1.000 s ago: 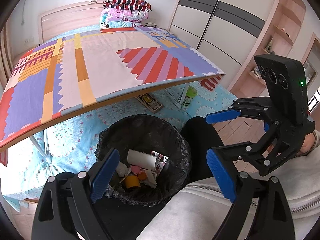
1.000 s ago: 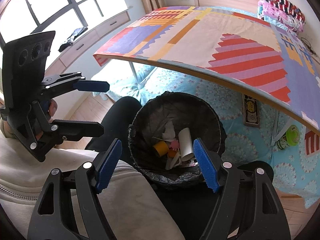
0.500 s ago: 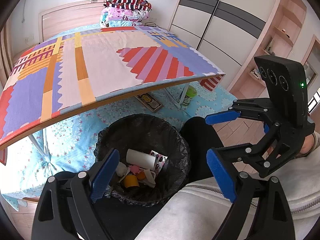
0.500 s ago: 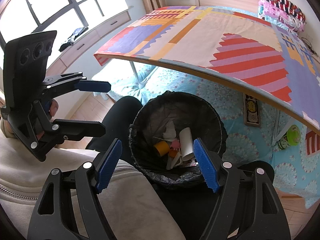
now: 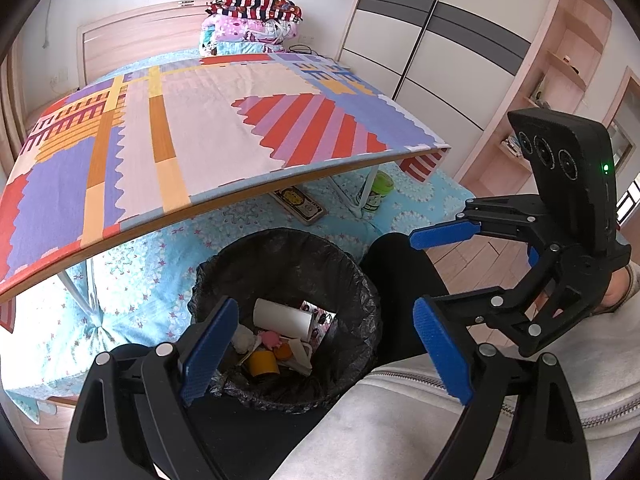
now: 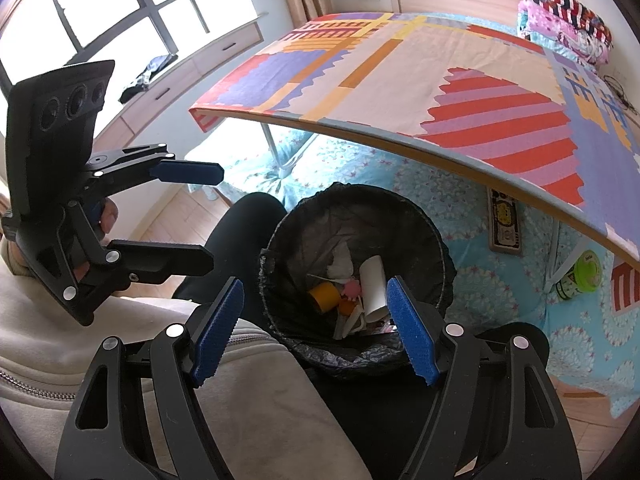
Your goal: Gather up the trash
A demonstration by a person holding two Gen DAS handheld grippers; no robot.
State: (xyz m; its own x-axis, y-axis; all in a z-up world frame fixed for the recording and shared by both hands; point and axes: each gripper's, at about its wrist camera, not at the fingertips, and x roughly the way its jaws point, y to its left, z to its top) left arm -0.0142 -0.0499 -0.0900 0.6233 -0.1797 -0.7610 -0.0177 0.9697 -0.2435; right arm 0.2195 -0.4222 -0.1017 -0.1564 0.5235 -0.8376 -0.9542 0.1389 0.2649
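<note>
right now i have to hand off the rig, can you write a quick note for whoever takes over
Left tongs: open, empty, above the bin.
Right tongs: open, empty, also over the bin.
Bin: black liner, holds a white tube, yellow tape roll, crumpled tissue and small scraps.
Done: tabletop shows no trash.
Left: green cup and flat box lie on the bed under the table; check whether they are trash.

A home bedroom: bed (image 5: 120,264) (folded quilts (image 5: 250,24)), wardrobe (image 5: 432,36)
</note>
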